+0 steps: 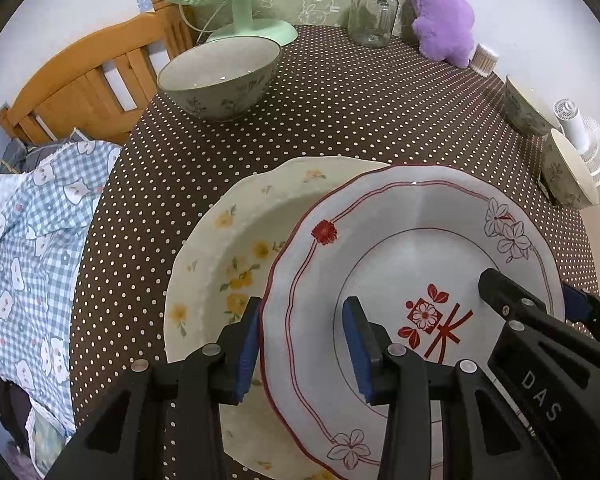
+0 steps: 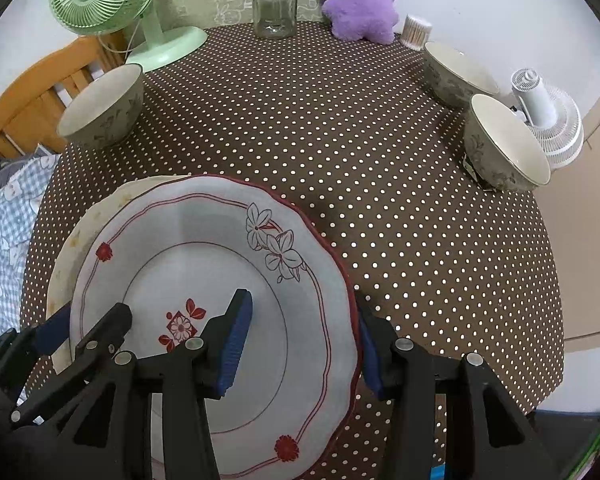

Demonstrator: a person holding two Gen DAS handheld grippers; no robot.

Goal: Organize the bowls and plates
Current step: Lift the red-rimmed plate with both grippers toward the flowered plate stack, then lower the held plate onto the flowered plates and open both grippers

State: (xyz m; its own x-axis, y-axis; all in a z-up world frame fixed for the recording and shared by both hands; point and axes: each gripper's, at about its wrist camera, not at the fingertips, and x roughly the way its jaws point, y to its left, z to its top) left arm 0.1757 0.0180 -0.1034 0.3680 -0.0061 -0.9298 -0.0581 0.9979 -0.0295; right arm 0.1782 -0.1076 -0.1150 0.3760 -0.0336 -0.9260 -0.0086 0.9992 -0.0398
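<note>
my left claw pinches the red plate by its left rim, my right claw pinches its right rim. it sits low in the frame, over the yellow plate. next: lower gently, centre it, let go.

The cream yellow-flowered ceramic plate lies mostly hidden beneath the white red-rimmed scalloped plate, its near edge cut off.

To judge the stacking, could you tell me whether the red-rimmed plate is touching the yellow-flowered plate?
Cannot tell: in both wrist views the red-rimmed plate overlaps the yellow-flowered plate, hiding any contact or gap.
</note>
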